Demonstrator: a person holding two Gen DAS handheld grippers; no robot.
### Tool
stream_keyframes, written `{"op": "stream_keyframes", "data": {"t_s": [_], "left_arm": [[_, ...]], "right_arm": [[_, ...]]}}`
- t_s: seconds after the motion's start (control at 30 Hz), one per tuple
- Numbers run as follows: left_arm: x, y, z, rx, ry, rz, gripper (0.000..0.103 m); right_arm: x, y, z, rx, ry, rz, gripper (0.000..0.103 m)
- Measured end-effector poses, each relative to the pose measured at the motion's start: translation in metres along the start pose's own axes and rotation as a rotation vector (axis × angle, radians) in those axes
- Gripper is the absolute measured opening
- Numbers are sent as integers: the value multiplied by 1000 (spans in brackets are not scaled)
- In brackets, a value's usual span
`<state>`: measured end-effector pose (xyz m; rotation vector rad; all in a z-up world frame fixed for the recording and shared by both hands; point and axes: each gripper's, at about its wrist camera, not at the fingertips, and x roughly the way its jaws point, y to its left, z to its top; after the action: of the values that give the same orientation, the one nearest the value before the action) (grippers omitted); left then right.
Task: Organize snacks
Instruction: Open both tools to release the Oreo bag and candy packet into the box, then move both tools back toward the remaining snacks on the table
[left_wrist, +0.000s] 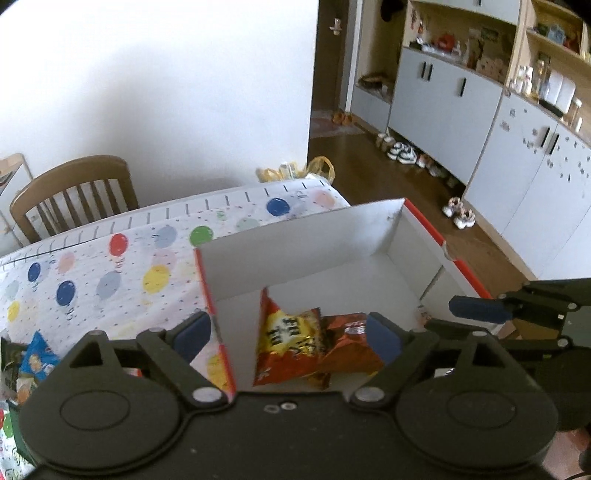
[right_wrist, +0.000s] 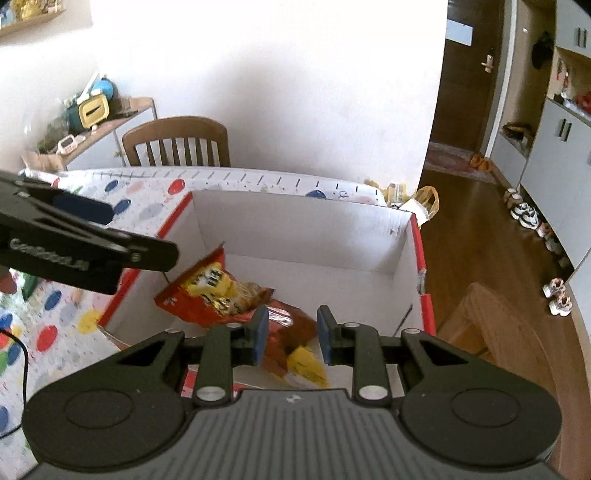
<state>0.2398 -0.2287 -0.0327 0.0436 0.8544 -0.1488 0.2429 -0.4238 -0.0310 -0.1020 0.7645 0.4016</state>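
Left gripper (left_wrist: 286, 334): closest to the lens, jaws spread wide, nothing between the blue pads; it hangs above the near-left corner of the box, one finger outside the wall, the other over the inside.
Right gripper (right_wrist: 290, 334): jaws only a narrow gap apart and nothing clamped; the packets show through the gap from below, clear of the pads.
Red-and-yellow snack bag (left_wrist: 286, 338): lying on the box floor, propped against the near-left wall, directly under the left gripper's open span.
Dark red foil packet (left_wrist: 349, 347): right beside the first bag, touching it and partly tucked under it, towards the right gripper.
White box (left_wrist: 332, 236): red-edged and open-topped, sitting on the tablecloth; the far half and right side of its floor are bare, with plenty of room left.
Box edges: the tall walls stand below both grippers; the right wall sits at the table's edge with wooden floor beyond.
Balloon tablecloth (left_wrist: 110, 266): open stretch to the left of the box.
Loose snack packets (left_wrist: 35, 360): a blue one and others at the left edge, well apart from the box.
Wooden chair (left_wrist: 74, 195): pushed in at the far side of the table.
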Motion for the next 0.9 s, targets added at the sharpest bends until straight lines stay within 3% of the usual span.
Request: {"op": "stream_keyframes", "data": {"t_s": [0.57,0.6,0.63,0.7,0.9], "left_arm": [[-68,101,-45,-40,-90,60,100],[-72,108,-48,-43,-94,66,101],[-76,116,-51,-47,-98,71,102],[-83,129,-59,-53,-107,84,102],[-96,173,-77,-95,-109,120,103]], "right_arm": [[-11,105,18,17,-49,75,29],[-11,112,18,15,-50,79,36],[-11,118,18,15,-52,81,55],[-11,132,19,11,-67,83,77],[-6,169,22,4,-72,130,78]]}}
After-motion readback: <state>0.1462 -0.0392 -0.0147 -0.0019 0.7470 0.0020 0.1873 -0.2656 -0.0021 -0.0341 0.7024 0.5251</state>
